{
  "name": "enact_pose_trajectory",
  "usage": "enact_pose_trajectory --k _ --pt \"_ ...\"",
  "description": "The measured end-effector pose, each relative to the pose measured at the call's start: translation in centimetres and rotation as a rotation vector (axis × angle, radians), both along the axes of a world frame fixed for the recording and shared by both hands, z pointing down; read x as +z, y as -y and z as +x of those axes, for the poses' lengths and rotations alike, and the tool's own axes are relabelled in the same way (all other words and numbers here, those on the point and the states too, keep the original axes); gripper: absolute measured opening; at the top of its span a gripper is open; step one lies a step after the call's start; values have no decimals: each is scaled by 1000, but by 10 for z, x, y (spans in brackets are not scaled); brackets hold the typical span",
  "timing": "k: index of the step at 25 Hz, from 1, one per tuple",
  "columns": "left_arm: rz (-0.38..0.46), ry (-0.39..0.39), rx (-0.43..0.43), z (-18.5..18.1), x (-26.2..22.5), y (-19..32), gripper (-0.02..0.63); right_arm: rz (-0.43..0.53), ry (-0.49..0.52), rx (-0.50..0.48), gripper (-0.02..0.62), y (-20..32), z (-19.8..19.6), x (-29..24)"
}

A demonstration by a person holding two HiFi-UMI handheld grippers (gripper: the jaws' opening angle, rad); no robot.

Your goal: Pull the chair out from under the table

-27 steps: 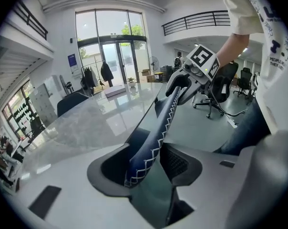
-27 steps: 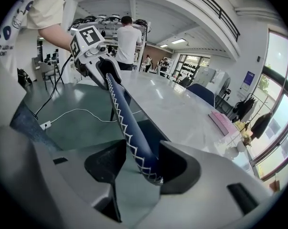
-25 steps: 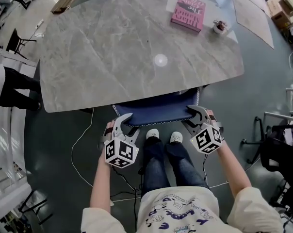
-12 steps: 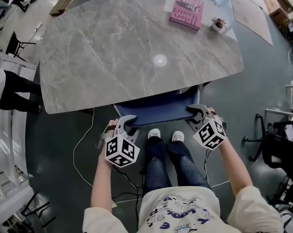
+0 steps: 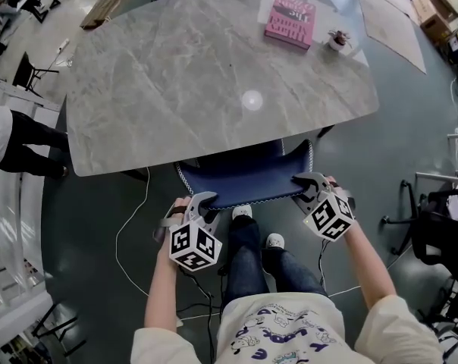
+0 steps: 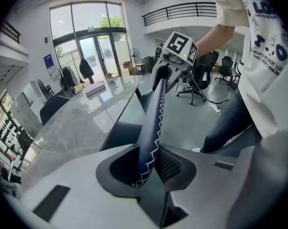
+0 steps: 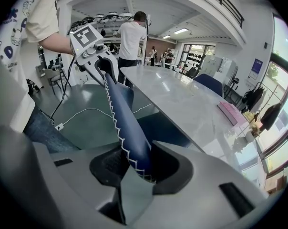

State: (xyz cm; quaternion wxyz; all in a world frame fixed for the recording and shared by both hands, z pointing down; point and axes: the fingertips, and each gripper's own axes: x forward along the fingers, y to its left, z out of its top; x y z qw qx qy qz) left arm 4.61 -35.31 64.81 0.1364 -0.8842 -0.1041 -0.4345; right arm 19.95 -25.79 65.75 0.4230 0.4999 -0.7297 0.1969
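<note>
Clamping the padded top edge of the chair (image 5: 244, 179), the left gripper (image 5: 202, 201) holds its eight o'clock end and the right gripper (image 5: 305, 181) its three o'clock end. Both sets of jaws have just been closing and now press on the blue, white-stitched edge. The chair sits at the six o'clock rim of the table (image 5: 176, 97), its seat mostly under the grey stone-look top.

A pink book (image 5: 290, 23) lies near one o'clock on the table, its white lettering too small to read, and a small potted plant (image 5: 337, 40) stands just beside it. Black-and-white square markers cover the cube on each gripper. The print on the person's shirt (image 6: 258, 42) is cut off and cannot be read in full.

Only the head view shows the person's white shoes (image 5: 242, 212). Only the left gripper view shows tall glass doors (image 6: 87, 46). Only the right gripper view shows a second person (image 7: 132, 37), in a white shirt, standing by the table's far end.
</note>
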Motion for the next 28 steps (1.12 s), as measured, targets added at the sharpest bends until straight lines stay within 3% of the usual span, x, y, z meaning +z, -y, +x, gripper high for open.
enact_pose_trajectory --k 7,28 --pt "-1 16 -43 -26 2 -43 106 11 6 -23 132 -38 -23 1" --pt "-2 49 -169 -117 -1 -237 107 0 7 -138 132 -215 -104 -2"
